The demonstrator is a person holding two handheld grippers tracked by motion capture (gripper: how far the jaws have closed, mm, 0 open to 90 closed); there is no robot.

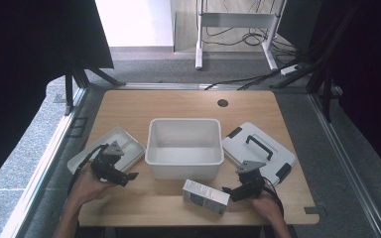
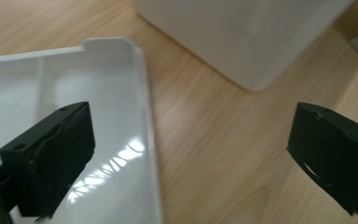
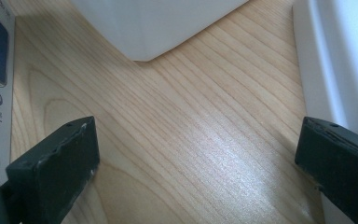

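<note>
High view: your left claw [image 1: 131, 175] and right claw [image 1: 226, 190] gape empty; carton [image 1: 205, 196] lies on worktop [image 1: 178, 106], bin [image 1: 184, 147] unfilled, lid [image 1: 258, 151] off.

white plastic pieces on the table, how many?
3: shallow tray at left by the left claw, deep bin in the middle, handled lid at right behind the right claw.

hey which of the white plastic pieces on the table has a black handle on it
The flat lid right of the deep bin, beyond the right tool. Its top carries a black handle; the bin and the shallow tray have none.
</note>
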